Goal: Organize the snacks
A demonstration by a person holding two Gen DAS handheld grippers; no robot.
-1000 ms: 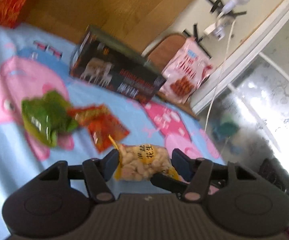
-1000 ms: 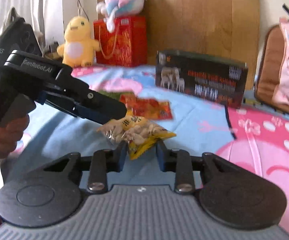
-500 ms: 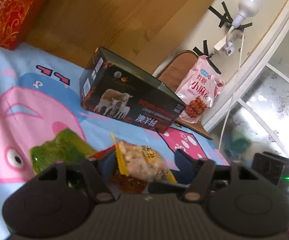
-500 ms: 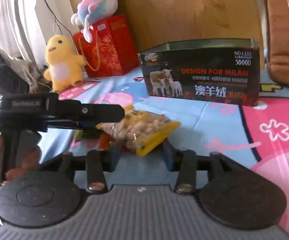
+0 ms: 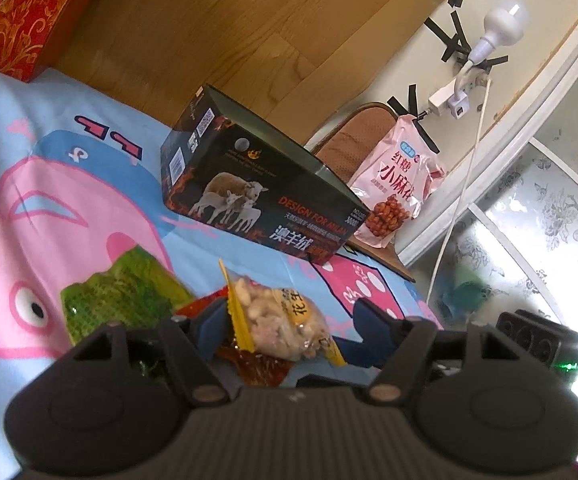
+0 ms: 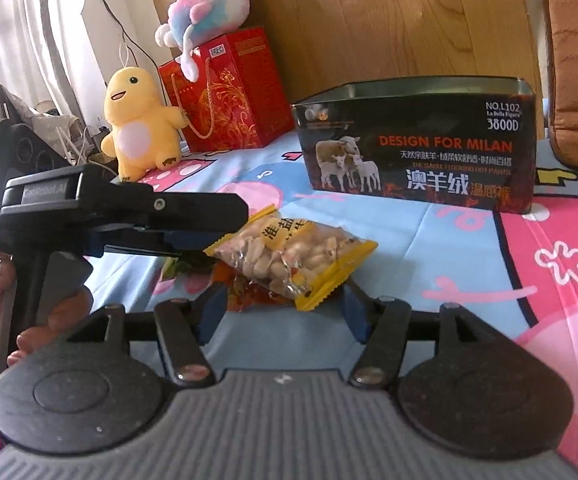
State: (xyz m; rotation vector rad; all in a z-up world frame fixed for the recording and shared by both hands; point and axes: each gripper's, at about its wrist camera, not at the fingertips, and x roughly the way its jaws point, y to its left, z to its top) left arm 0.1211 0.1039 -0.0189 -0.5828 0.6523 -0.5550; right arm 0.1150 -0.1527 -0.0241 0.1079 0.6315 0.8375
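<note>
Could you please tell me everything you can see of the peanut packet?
The peanut packet is a clear plastic pouch with yellow crimped ends and a yellow printed label, full of pale peanuts. It lies tilted atop a red snack packet beside a green one, on the cartoon bedsheet, between open claws.

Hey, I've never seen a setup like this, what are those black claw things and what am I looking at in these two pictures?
A person holds a two-finger gripper in each hand; a camera on each looks along its fingers. One picture is from the left gripper, the other from the right gripper. On the cartoon bedsheet a peanut bag lies on a red packet beside a green packet, with a black box behind. Both sets of jaws have just been opening around the peanut bag, so neither grips it now.
</note>
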